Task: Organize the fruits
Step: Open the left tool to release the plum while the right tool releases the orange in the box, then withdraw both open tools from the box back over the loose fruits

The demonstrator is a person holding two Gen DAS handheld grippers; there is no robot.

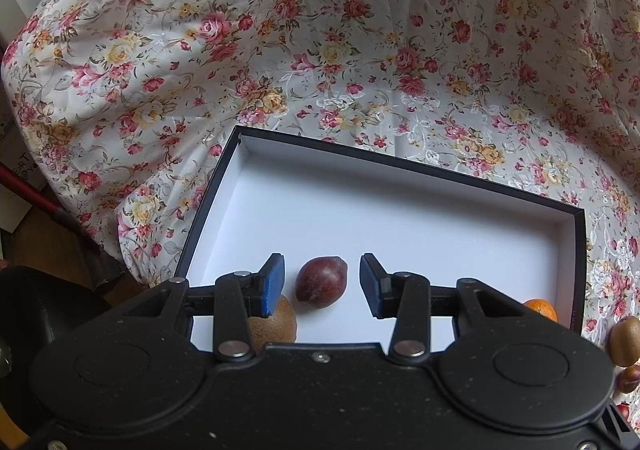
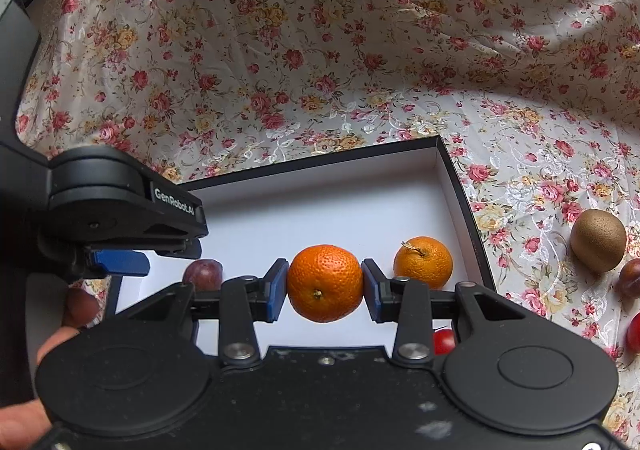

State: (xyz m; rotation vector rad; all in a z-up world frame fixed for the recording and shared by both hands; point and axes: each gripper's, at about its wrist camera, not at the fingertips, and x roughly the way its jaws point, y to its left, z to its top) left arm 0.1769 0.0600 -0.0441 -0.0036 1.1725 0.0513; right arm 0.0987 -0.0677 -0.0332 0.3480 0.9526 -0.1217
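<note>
Fruit sorting partly done: left claw (image 1: 322, 286) spread around a plum (image 1: 321, 282) lying in the box (image 1: 400, 166), kiwi (image 1: 276, 324) beside. Right claw (image 2: 325, 284) pinches a mandarin (image 2: 325, 283) above it. Another kiwi (image 2: 598, 246) waits outside, to its right.

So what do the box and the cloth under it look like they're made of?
The box looks like rigid cardboard: thin straight walls, dark outside, matt white inside. The cloth looks like a thin woven fabric with a printed flower pattern; it shines faintly and drapes in soft folds, perhaps satin or polyester.
</note>
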